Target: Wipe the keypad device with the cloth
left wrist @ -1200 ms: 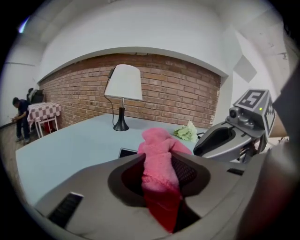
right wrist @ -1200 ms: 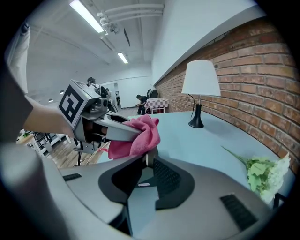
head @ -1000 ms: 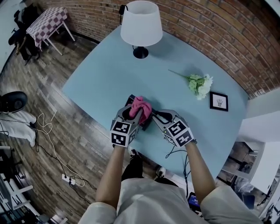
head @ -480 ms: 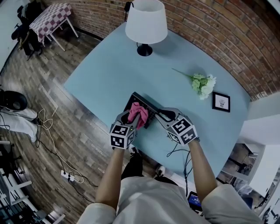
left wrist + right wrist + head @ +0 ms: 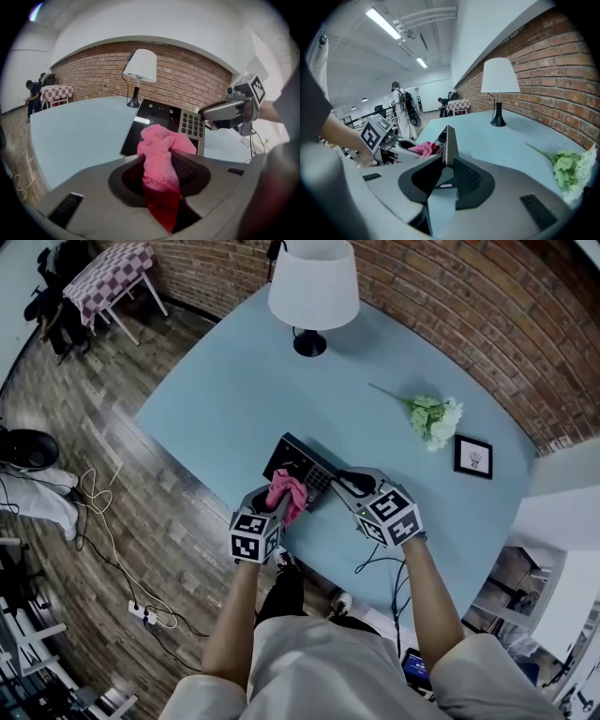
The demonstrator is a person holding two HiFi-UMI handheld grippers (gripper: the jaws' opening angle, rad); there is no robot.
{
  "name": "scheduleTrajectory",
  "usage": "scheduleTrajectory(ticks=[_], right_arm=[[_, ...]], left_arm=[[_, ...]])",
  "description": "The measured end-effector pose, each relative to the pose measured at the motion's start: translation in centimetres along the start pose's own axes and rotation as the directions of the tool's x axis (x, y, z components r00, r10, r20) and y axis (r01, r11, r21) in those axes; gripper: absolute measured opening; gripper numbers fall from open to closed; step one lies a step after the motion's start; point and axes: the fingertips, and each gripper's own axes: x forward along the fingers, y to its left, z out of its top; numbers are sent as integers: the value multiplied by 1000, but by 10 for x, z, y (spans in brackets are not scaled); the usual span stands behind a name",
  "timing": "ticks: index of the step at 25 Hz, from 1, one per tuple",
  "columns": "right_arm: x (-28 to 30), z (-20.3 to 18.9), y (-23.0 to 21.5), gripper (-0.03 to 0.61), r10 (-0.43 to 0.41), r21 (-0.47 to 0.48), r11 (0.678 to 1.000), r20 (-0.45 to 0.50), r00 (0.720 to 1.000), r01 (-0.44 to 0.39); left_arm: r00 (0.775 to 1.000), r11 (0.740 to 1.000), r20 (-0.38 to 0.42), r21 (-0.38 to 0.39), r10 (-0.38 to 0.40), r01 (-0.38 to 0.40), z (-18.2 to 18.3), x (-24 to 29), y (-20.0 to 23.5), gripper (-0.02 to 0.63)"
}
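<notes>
Entry, left to right.

1. Left claw (image 5: pixel 164 158): clamped on the pink cloth (image 5: pixel 161 140), which is bunched over the near-left part of the device.
2. Device (image 5: pixel 300 465): at the near edge of the worktop (image 5: pixel 216 399), between the 2 claws.
3. Right claw (image 5: pixel 447 157): closed on the device's right edge.

Risks: hard rubbing could drag the cloth out of its claw. A sideways push could twist the device from the thin edge hold and off the near edge.

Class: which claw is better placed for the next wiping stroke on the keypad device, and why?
Left: the left claw holds the pink cloth at the keypad device; the right claw clamps the device's edge, likely steadying it.
</notes>
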Motion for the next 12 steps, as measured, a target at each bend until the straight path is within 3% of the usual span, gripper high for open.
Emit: scheduleTrajectory(ticks=[9,12], right_arm=[[1,1,2,104,-32,-15,999,14,999,32],[-1,1,2,103,-41,-20,999,40,998,42]], left_arm=[[997,998,-69,67,26,-22,-12,-7,5,170],[999,996,-23,84,23,-21,7,-18,1,170]])
